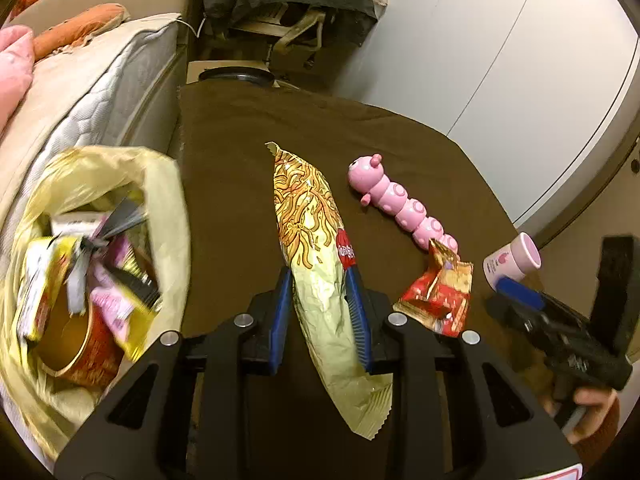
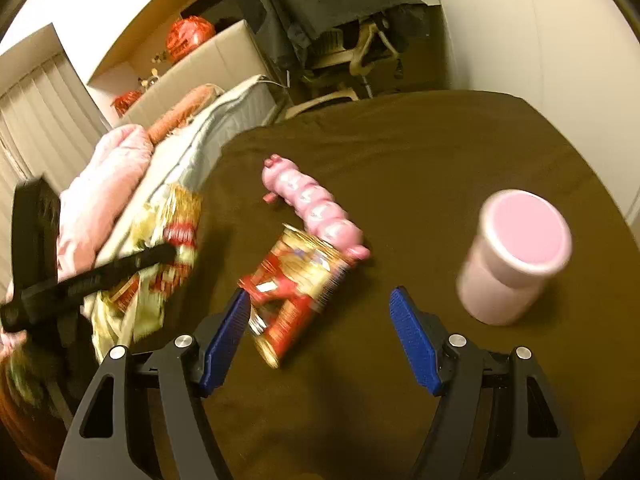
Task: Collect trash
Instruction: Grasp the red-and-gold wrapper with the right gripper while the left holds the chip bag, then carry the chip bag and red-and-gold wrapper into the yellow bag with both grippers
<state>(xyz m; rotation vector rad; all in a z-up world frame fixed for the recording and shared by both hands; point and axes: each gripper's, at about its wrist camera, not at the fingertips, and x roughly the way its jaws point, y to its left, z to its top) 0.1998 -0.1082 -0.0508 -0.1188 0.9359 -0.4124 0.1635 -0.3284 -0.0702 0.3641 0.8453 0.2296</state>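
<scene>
Worktop: covered by a brown cloth; the trash is carried on it.
Bag: hung open off the worktop's left edge, already holding wrappers.
Noodle packet: long axis laid along the left hand-held gripper, whose pads are clenched on its sides.
Red wrapper: just ahead of the right hand-held gripper, left pad touching, jaws released wide.
Nearer hand: right, for the wrapper.
</scene>
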